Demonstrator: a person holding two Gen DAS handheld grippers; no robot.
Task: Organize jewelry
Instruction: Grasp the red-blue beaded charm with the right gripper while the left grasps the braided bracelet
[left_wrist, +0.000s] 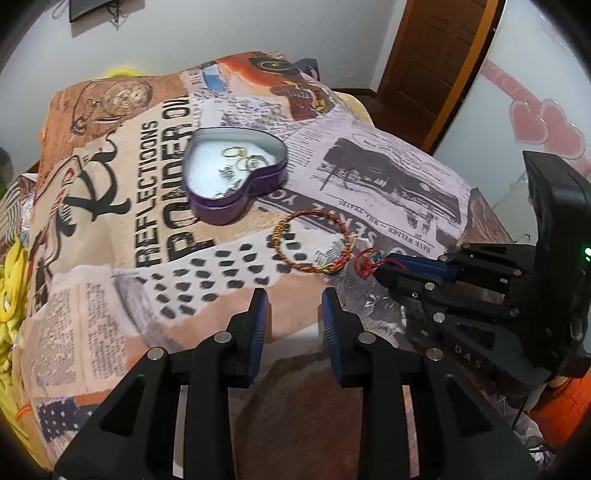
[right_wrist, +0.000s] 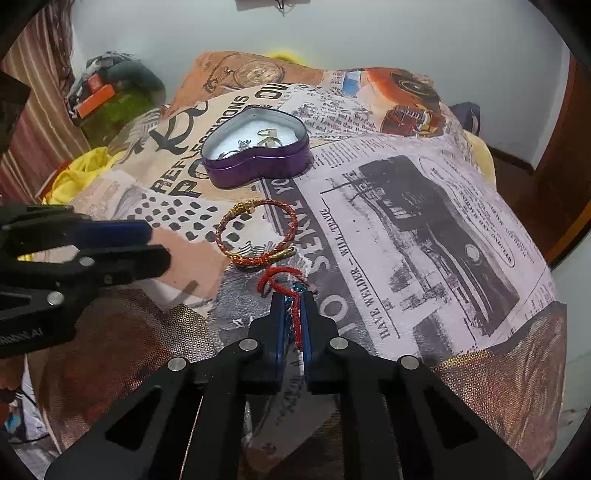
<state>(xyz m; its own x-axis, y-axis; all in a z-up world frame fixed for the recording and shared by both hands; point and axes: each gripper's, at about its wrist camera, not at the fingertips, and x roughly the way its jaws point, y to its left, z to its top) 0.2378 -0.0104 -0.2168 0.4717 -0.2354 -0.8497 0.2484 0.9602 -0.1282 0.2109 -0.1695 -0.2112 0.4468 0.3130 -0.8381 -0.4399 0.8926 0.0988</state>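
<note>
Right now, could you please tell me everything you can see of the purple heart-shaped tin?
The purple heart-shaped tin is a shallow metal box with no lid on it, glossy purple outside and silvery on the inner wall, with a pale lining on the bottom. It sits flat on the printed newspaper-pattern blanket, beyond the red-and-gold braided bracelet and apart from it. Inside lie a few gold rings and small silvery pieces. Neither tool touches it.
</note>
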